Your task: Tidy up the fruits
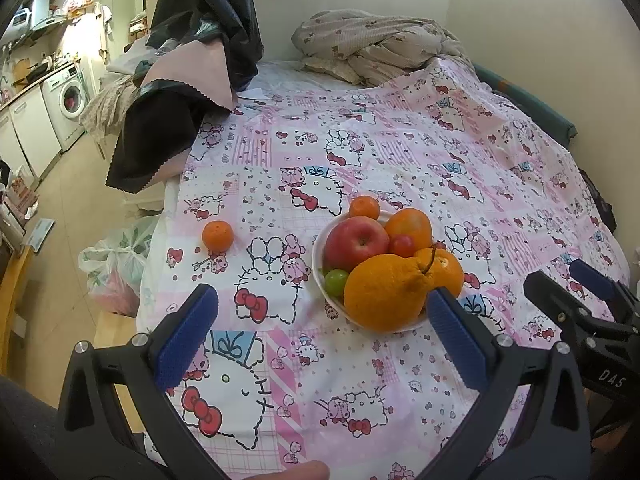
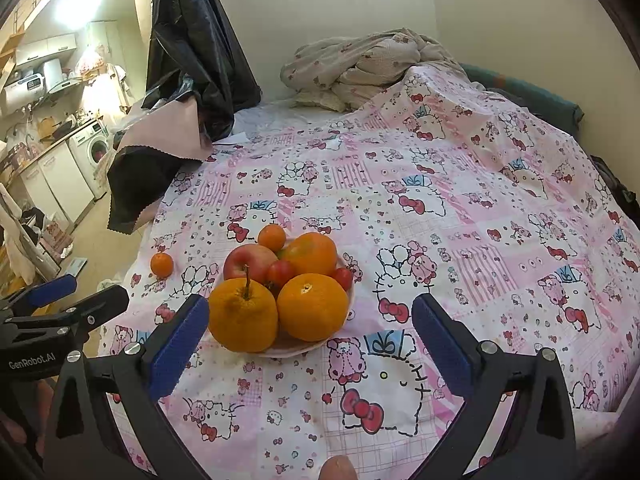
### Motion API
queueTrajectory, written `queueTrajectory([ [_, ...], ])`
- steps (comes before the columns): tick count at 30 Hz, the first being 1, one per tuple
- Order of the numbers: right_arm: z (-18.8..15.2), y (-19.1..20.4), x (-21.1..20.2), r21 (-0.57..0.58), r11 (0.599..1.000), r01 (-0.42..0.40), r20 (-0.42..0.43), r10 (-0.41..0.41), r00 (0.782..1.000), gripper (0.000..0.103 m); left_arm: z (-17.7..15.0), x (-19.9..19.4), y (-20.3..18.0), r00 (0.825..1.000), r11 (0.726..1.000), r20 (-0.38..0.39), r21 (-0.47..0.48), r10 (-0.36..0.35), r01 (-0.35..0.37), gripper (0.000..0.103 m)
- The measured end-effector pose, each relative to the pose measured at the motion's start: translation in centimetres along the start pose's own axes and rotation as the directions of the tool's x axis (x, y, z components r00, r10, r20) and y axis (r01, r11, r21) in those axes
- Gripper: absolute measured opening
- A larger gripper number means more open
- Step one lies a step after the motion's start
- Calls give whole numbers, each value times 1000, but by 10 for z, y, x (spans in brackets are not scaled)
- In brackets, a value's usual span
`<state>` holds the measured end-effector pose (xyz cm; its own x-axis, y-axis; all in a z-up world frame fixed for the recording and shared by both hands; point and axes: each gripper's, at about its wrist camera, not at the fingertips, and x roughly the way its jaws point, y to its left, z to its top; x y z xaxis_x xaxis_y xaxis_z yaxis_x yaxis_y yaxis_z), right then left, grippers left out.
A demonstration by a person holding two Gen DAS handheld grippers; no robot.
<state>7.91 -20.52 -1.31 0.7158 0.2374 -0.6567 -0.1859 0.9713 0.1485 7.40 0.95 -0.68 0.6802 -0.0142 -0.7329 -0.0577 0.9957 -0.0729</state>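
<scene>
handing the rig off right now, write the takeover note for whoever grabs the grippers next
Left gripper: open, empty, held above the bedsheet short of the bowl.
Right gripper: open, empty, just in front of the bowl.
White bowl: piled with a red apple, big oranges, a small mandarin at the back, cherry tomatoes and a green grape.
Done: most fruit is in the bowl.
Left: one loose mandarin lies on the sheet left of the bowl; the left gripper looks nearer.
</scene>
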Motion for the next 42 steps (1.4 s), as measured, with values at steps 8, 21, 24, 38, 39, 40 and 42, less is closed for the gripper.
queueTrajectory([
  [8, 0, 0, 0, 0, 1000, 0, 0, 0, 1000, 103, 0, 0, -1, 1000, 1000, 1, -1, 0, 0, 103],
  [21, 3, -21, 4, 121, 992, -29, -49, 35, 998, 103, 30, 53, 49, 970, 994, -242, -109, -25, -2, 103],
  [24, 3, -33, 12, 183, 982, -43, -81, 59, 995, 103, 53, 107, 94, 936, 975, -351, -199, 19, -94, 103],
  [38, 2, -64, 35, 340, 940, -32, -164, 92, 982, 103, 61, 250, 151, 846, 944, -525, -222, 95, -243, 41],
  [39, 2, -65, 36, 341, 940, -30, -166, 92, 982, 103, 61, 246, 149, 847, 942, -519, -213, 115, -259, 41],
  [40, 2, -65, 37, 341, 940, -28, -170, 91, 981, 103, 62, 242, 145, 847, 943, -513, -194, 139, -272, 40],
  [42, 2, -64, 39, 346, 938, -23, -181, 91, 979, 103, 67, 230, 134, 857, 946, -495, -189, 139, -263, 40],
])
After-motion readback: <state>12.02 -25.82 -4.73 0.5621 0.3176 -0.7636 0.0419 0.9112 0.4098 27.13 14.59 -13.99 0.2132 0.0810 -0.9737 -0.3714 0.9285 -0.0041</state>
